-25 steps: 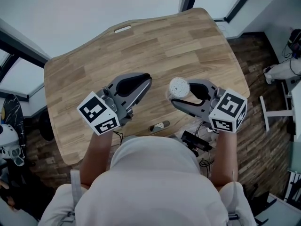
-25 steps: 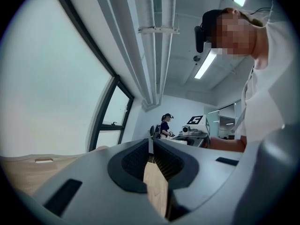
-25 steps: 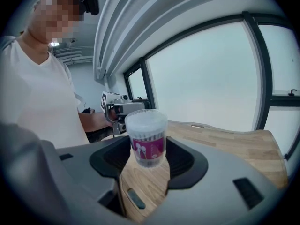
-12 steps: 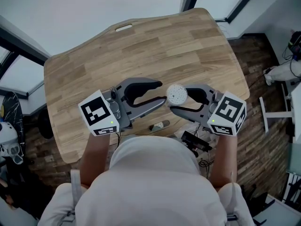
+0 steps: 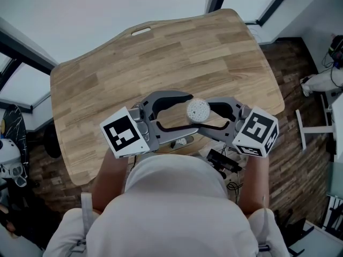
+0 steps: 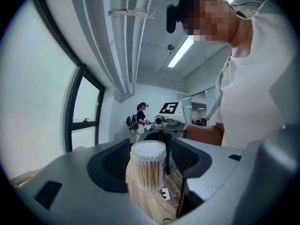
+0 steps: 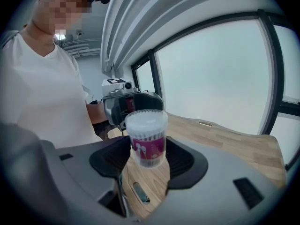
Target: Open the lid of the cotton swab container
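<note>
One container point(image 5: 198, 110): right gripper point(image 7: 148, 159) clamps, left gripper point(image 6: 149, 165) jaws just opened around.

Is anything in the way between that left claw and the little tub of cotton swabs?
Nothing visible is in the way. The left gripper's jaws have just been opening, and the cotton swab container stands between them with a gap on either side. The right gripper grips it from the opposite side.

Wooden table point(image 5: 161, 52), dark plank floor point(image 5: 292, 84)
</note>
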`<state>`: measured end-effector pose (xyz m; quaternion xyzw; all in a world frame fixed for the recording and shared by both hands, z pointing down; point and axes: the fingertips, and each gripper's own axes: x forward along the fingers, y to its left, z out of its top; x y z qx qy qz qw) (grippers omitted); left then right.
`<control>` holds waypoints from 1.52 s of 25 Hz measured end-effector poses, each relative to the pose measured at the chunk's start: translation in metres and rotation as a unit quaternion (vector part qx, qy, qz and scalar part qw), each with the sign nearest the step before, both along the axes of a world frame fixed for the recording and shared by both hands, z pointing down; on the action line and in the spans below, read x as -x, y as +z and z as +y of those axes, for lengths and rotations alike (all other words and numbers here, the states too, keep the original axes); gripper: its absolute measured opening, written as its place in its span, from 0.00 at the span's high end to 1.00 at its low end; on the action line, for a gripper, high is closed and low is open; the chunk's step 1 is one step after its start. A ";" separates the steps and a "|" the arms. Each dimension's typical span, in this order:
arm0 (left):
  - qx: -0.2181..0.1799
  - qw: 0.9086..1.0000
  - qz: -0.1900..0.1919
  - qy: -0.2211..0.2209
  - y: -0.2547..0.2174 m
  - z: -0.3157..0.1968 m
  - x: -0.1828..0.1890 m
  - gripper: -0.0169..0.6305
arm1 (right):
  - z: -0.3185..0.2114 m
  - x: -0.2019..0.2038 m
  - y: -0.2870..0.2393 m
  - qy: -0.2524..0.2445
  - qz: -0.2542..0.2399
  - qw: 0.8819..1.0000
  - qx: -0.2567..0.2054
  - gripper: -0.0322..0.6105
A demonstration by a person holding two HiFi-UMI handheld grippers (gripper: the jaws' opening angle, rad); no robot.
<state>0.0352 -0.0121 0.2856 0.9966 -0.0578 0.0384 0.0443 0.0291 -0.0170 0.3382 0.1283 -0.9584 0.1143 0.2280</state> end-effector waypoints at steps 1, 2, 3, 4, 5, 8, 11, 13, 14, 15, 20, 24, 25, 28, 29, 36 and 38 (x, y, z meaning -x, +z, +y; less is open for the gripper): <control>-0.003 1.000 -0.002 0.002 0.001 0.001 -0.002 0.56 | 0.000 0.000 0.000 0.000 0.001 1.000 0.000 0.57; -0.005 1.000 -0.005 0.002 0.001 0.001 -0.003 0.56 | 0.000 0.001 0.001 0.000 0.001 1.000 -0.001 0.57; -0.008 1.000 -0.007 0.001 0.002 0.001 -0.005 0.56 | 0.000 0.002 0.001 -0.001 0.002 1.000 -0.002 0.57; -0.009 1.000 -0.010 -0.001 0.003 0.001 -0.005 0.56 | 0.001 0.003 0.001 -0.001 0.003 1.000 -0.004 0.57; -0.010 1.000 -0.011 -0.004 0.004 0.000 -0.006 0.56 | 0.002 0.004 0.002 -0.002 0.005 1.000 -0.006 0.57; -0.008 1.000 -0.012 -0.009 0.003 -0.002 -0.008 0.56 | 0.004 0.006 0.001 -0.002 0.007 1.000 -0.012 0.57; -0.009 1.000 -0.014 -0.006 0.003 -0.001 -0.008 0.56 | 0.004 0.006 0.001 -0.001 0.008 1.000 -0.015 0.57; -0.008 1.000 -0.012 -0.005 0.002 -0.002 -0.007 0.56 | 0.004 0.006 0.000 -0.001 0.005 1.000 -0.017 0.57; -0.006 1.000 -0.011 -0.005 0.001 -0.002 -0.007 0.56 | 0.003 0.007 -0.001 0.000 0.002 1.000 -0.019 0.57; -0.004 1.000 -0.010 -0.006 0.001 -0.003 -0.006 0.57 | 0.003 0.007 -0.001 0.001 0.000 1.000 -0.022 0.57; 0.008 1.000 -0.005 -0.015 -0.001 -0.005 -0.004 0.57 | 0.002 0.009 -0.004 0.007 -0.011 0.999 -0.033 0.58; 0.013 1.000 0.000 -0.020 -0.002 -0.006 -0.003 0.57 | 0.001 0.009 -0.006 0.012 -0.018 0.999 -0.044 0.58; 0.014 1.000 0.001 -0.021 -0.002 -0.006 -0.003 0.57 | 0.001 0.009 -0.006 0.013 -0.019 0.999 -0.046 0.58; 0.016 1.000 0.004 -0.022 -0.002 -0.007 -0.001 0.57 | 0.000 0.009 -0.008 0.019 -0.021 0.998 -0.051 0.58; 0.018 1.000 0.005 -0.023 -0.003 -0.007 -0.001 0.58 | 0.000 0.009 -0.008 0.021 -0.022 0.998 -0.053 0.58; 0.022 0.999 0.010 -0.027 -0.005 -0.009 0.000 0.58 | -0.002 0.009 -0.010 0.035 -0.029 0.997 -0.065 0.58; 0.024 0.999 0.013 -0.030 -0.005 -0.010 0.000 0.58 | -0.003 0.010 -0.011 0.039 -0.032 0.996 -0.068 0.58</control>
